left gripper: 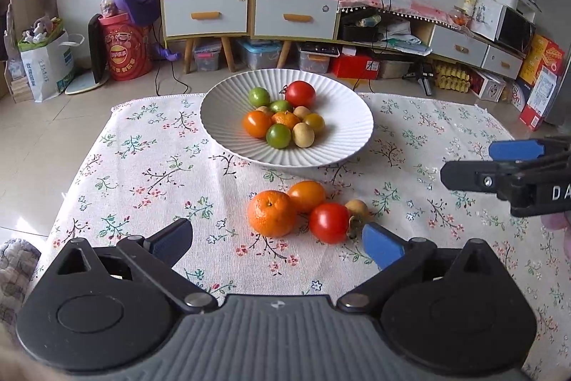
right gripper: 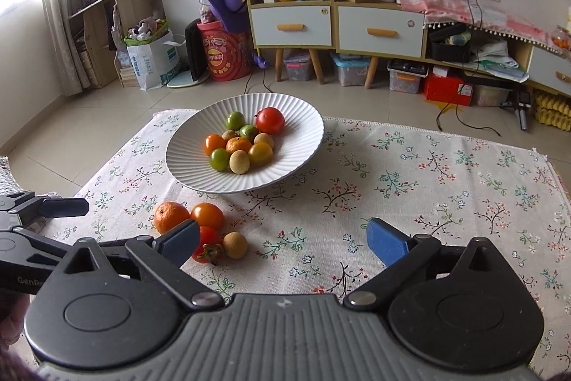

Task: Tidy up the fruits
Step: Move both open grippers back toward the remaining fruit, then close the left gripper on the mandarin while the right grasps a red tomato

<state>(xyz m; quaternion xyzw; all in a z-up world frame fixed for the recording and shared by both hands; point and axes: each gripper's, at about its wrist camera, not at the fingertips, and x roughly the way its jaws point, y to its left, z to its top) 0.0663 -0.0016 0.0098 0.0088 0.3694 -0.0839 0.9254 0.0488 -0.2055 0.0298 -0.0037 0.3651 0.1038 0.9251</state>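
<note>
A white ribbed plate (left gripper: 342,145) (right gripper: 292,166) on the floral cloth holds several small fruits: red, orange, green and yellow. In front of it on the cloth lie a tangerine (left gripper: 272,212) (right gripper: 170,216), an orange tomato (left gripper: 307,195) (right gripper: 207,215), a red tomato (left gripper: 329,222) (right gripper: 210,241) and a small tan fruit (left gripper: 357,207) (right gripper: 235,244). My left gripper (left gripper: 276,238) is open, low over the cloth, with the loose fruits just beyond its fingertips. My right gripper (right gripper: 282,238) is open over bare cloth, the loose fruits by its left finger; nothing is between its fingers.
The floral cloth (left gripper: 142,174) covers a low table whose far edge lies just behind the plate. Beyond are a tiled floor, shelves with drawers (left gripper: 246,13), storage boxes and a red bucket (left gripper: 125,49). The right gripper shows at the right edge of the left wrist view.
</note>
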